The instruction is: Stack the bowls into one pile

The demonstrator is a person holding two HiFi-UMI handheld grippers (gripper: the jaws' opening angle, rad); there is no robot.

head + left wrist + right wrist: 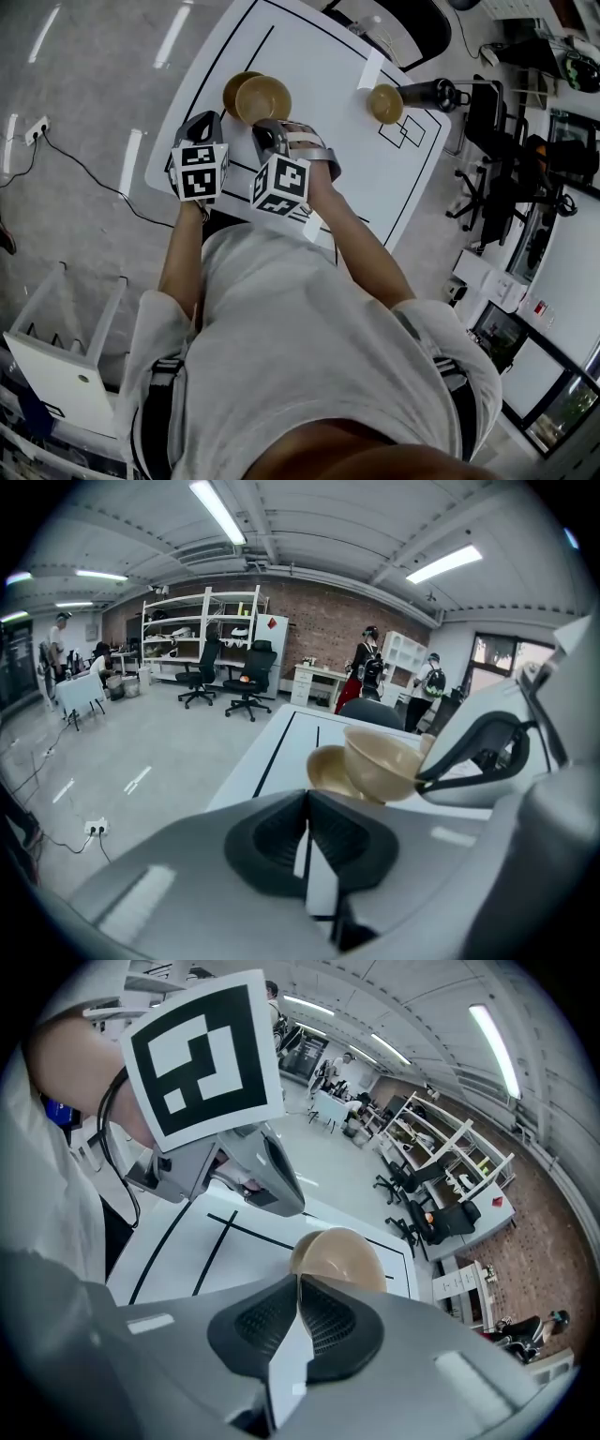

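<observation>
Head view: white table (309,75) with black lines fills the upper middle of the frame. Both grippers are side by side at its near edge, just above the person's arms.

The left gripper (206,120) is left of centre. In the left gripper view its jaws (307,797) are pressed together with nothing between them.

The right gripper (266,127) is just right of it. In the right gripper view its jaws (298,1281) are nearly together, pinching the near rim of a tan bowl (342,1258). The left gripper view shows this held bowl (382,761) tilted and hanging off the right gripper's dark jaw at mid right.

In the head view the held bowl (263,98) is upper centre-left and overlaps a second bowl (234,86), which sits on the table just behind and to its left. Cannot tell if the two touch.

A third bowl (385,103) stands well apart at the upper right of the table, just beside a dark bottle (429,94) lying on its side.
</observation>
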